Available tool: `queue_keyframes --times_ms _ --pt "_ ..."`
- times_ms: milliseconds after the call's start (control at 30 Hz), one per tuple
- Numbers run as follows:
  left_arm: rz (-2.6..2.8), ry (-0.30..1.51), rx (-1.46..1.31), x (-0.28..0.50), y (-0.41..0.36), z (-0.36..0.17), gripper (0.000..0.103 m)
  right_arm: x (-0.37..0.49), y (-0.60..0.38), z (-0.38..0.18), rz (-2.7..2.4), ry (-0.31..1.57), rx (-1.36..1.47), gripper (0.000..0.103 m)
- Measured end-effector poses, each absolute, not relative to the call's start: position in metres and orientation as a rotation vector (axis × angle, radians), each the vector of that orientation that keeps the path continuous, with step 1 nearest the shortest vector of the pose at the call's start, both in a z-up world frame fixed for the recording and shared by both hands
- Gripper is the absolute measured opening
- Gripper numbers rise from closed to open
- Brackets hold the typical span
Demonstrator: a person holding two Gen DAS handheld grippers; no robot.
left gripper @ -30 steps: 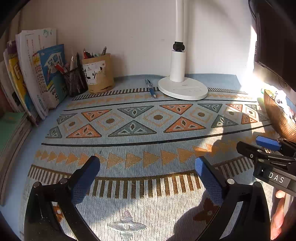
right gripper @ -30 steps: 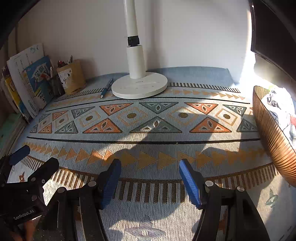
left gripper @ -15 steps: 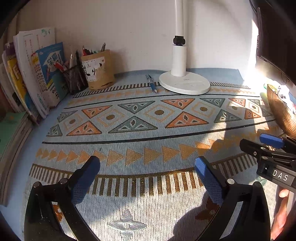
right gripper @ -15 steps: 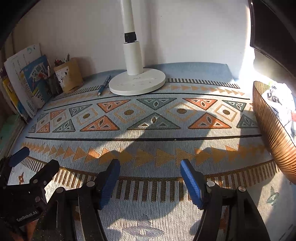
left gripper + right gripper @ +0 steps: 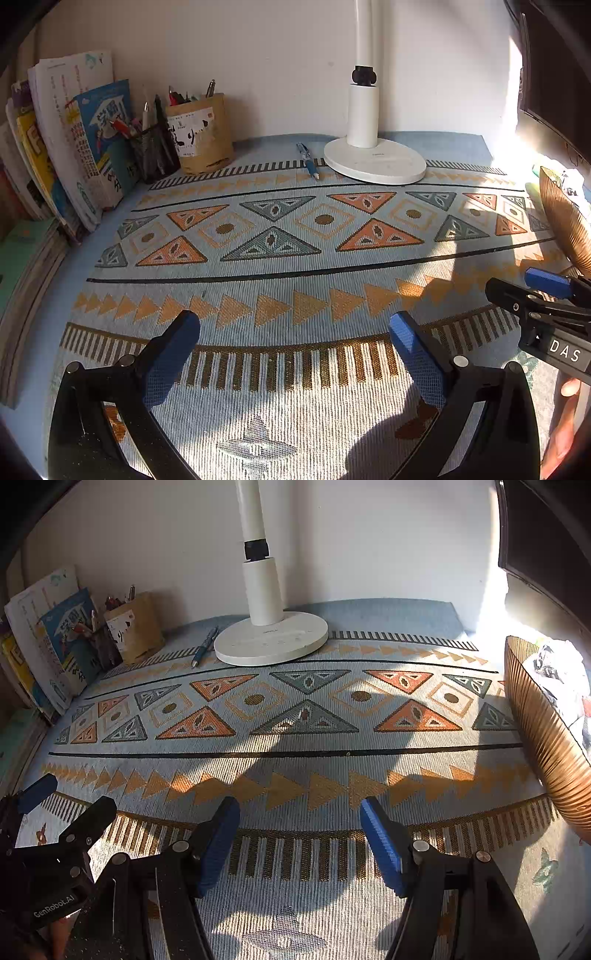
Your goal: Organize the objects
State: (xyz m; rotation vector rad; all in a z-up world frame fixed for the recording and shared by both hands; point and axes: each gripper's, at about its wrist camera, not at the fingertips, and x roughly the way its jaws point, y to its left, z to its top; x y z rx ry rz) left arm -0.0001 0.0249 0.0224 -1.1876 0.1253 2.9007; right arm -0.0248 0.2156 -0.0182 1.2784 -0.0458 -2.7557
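A blue pen (image 5: pixel 307 161) lies loose on the patterned cloth, just left of the white lamp base (image 5: pixel 375 161); it also shows in the right wrist view (image 5: pixel 204 647). A brown paper pen pot (image 5: pixel 199 133) and a black mesh pen cup (image 5: pixel 153 149) stand at the back left, both holding pens. My left gripper (image 5: pixel 293 338) is open and empty, low over the near part of the cloth. My right gripper (image 5: pixel 299 821) is open and empty, beside it on the right; it shows at the right edge of the left wrist view (image 5: pixel 524 286).
Books and magazines (image 5: pixel 70 158) lean and lie stacked at the left edge. A ribbed copper bowl (image 5: pixel 543 734) with crumpled items stands at the right. A dark monitor (image 5: pixel 554 62) is at the upper right. The lamp post (image 5: pixel 258 554) rises at the back centre.
Both grippers have drawn back a little toward the near edge and the view has tilted slightly. Both stay open and empty. The pen has not moved.
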Motion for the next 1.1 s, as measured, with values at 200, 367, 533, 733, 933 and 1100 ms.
queue_keyframes --times_ms 200,367,533,733,933,1100 --pt "2.904 0.125 -1.185 0.0004 0.0258 0.0228 0.102 -0.0255 0.2162 -0.0186 -2.752 -0.043 1.280 0.067" --pt "2.905 0.111 -1.195 -0.0004 0.0239 0.0221 0.102 -0.0251 0.2163 -0.0181 -2.765 -0.043 1.279 0.079" --pt "2.904 0.124 -1.193 0.0005 0.0259 0.0221 0.102 -0.0236 0.2126 -0.0163 -2.773 -0.016 1.265 0.080" --pt "2.903 0.126 -1.197 -0.0001 0.0257 0.0217 0.102 -0.0231 0.2107 -0.0164 -2.772 -0.019 1.266 0.080" --pt "2.901 0.135 -1.202 -0.0003 0.0261 0.0211 0.102 -0.0235 0.2117 -0.0168 -2.768 -0.010 1.262 0.080" --pt "2.899 0.137 -1.206 -0.0009 0.0263 0.0210 0.102 -0.0239 0.2125 -0.0174 -2.764 -0.016 1.269 0.080"
